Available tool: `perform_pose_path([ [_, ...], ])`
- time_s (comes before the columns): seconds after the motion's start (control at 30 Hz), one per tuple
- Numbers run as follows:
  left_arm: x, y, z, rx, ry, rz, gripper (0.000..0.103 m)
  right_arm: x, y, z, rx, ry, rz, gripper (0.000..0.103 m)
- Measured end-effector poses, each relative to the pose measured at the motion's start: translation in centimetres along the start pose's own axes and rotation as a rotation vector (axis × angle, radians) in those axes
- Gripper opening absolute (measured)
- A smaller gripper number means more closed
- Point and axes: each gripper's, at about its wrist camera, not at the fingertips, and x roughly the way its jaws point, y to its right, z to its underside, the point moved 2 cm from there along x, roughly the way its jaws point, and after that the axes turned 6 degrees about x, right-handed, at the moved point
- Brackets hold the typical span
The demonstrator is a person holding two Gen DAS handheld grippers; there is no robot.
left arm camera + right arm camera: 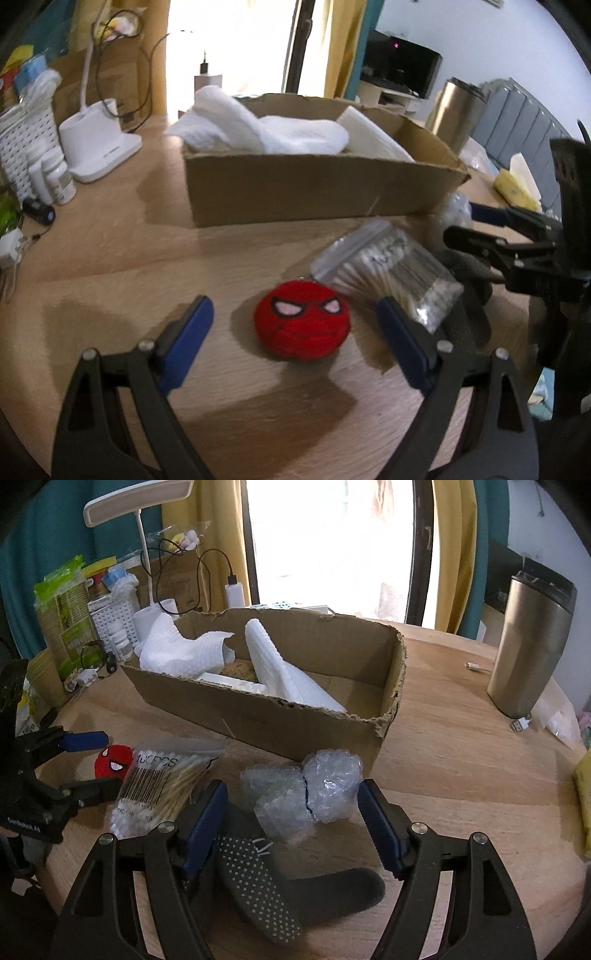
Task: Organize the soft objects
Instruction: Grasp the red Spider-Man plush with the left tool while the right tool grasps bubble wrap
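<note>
The cardboard box (280, 716) stands open-topped near the middle of the wooden worktop (461, 760), and everything else is placed here by reference to it. Inside the box lie white paper towels (177, 651), slumped over its left end, and a white foam sheet (284, 672) leaning aslant across the middle; the right end of the box shows bare cardboard floor. In front of the box, on the camera side, sits a red plush ball (302, 320) with a stitched mask face, resting on the worktop well clear of the box wall. The left claw (295, 341) hangs over it with both blue pads spread wide, one on either side of the ball and neither touching it, so it holds nothing. Just right of the ball, also in front of the box, lies a clear zip bag of cotton swabs (159, 794). Further right, close to the box's front right corner, is a crumpled wad of bubble wrap (306, 794), and nearer the camera than that a dark grey sock (280, 893) with pale grip dots lies flat. The right claw (291, 827) stands wide open above the sock and the bubble wrap, its pads flanking the wrap without pressing on it; it grips nothing. To the right of the box stands a steel tumbler (532, 642) with a dark lid; behind the box's left end are a white desk lamp (144, 535) and a white slotted basket (114, 618).
</note>
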Motion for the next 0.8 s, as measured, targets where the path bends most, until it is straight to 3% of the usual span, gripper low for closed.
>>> perform_pose_path([
  [0.1,0.3,0.2,-0.1,0.013,-0.015,0.006,0.07,0.1,0.3,-0.1,0.007,0.001,0.0,0.076],
  [0.17,0.5,0.2,-0.1,0.018,-0.024,0.009,0.067,0.1,0.4,-0.2,0.011,0.002,0.0,0.076],
  [0.3,0.6,0.6,-0.2,0.032,-0.026,0.011,0.051,0.4,0.5,-0.2,0.015,-0.004,0.004,0.076],
  [0.57,0.1,0.8,0.0,0.035,-0.017,0.033,0.05,0.1,0.6,-0.2,0.012,-0.003,0.001,0.064],
  [0.8,-1.5,0.3,-0.3,0.018,0.025,0.041,0.05,-0.5,0.0,-0.4,-0.007,0.012,0.0,0.062],
])
